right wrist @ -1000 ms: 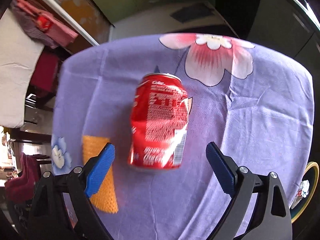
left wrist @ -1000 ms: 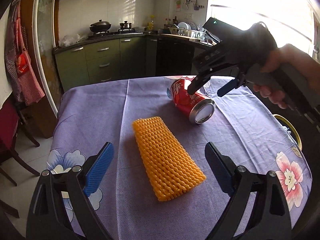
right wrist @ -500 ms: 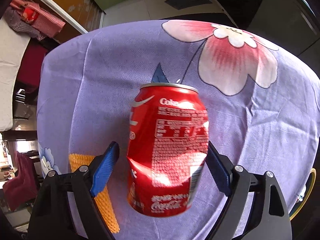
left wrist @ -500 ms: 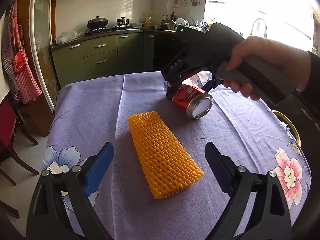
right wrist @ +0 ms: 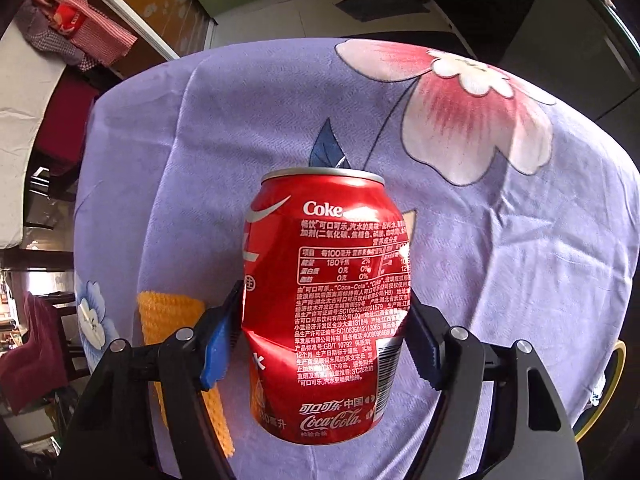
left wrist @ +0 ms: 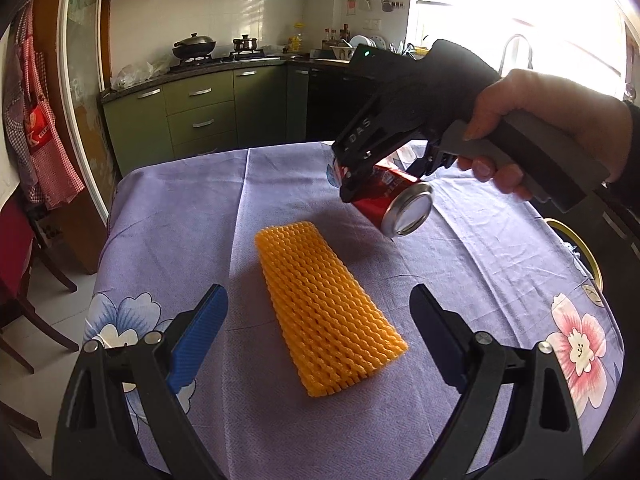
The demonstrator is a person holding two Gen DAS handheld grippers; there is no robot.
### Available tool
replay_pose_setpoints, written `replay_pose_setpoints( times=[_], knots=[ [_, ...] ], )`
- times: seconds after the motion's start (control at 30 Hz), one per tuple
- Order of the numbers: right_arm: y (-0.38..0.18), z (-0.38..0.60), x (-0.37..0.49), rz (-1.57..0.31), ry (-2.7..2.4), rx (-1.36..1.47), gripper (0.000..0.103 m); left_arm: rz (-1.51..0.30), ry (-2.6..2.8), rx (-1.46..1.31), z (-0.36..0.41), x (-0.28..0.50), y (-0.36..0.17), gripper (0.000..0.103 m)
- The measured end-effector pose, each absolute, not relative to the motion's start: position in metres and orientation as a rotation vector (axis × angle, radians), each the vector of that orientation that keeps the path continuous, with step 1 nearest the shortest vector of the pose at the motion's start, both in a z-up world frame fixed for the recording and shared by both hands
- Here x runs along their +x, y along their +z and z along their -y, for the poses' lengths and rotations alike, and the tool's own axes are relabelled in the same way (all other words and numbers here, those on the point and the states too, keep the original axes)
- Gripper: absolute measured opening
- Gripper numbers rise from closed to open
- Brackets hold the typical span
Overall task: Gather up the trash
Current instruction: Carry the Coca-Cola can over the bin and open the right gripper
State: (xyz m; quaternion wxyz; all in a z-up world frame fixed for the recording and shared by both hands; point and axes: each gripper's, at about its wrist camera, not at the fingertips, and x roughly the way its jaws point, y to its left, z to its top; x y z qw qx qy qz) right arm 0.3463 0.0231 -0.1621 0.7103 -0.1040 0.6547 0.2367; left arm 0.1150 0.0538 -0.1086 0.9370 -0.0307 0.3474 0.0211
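Note:
A dented red cola can (right wrist: pixel 328 300) lies on its side on the purple flowered tablecloth (left wrist: pixel 180 220). My right gripper (right wrist: pixel 324 304) points steeply down over it. Its jaws are closing, and both blue pads (right wrist: pixel 222 340) touch the can's sides. In the left wrist view a hand holds that gripper (left wrist: pixel 380 184) around the can (left wrist: pixel 400 208) at the far right of the table. An orange foam fruit net (left wrist: pixel 328 312) lies flat in the middle of the table. My left gripper (left wrist: pixel 319 300) hovers open on its near side with nothing between its fingers.
A yellow-rimmed bin (left wrist: pixel 580 248) stands just past the table's right edge. Dark red chairs (left wrist: pixel 16 240) stand to the left. Green kitchen cabinets (left wrist: pixel 192 116) line the back wall beyond the table's far edge.
The right gripper came down over the can and its jaws narrowed from wide open until the pads met the can's sides. The left gripper and the foam net stayed where they were.

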Motion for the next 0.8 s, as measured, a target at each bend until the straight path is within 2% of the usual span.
replay_pose_setpoints(
  times=[0.27,0.53,0.8],
  knots=[
    [-0.122,0.047,0.325,-1.386,0.535,-0.177,0.072,-0.712,0.047,-0.033,-0.047,0.116,-0.11,0.088],
    [-0.091,0.197,0.301,-1.315,0.421,-0.035,0.072,-0.722,0.05,0.006,-0.038,0.117,-0.114,0.088],
    [-0.113,0.364,0.276,-1.315,0.171,0.111,0.072,-0.721,0.046,0.049,-0.028,0.117,-0.116,0.088]
  ],
)
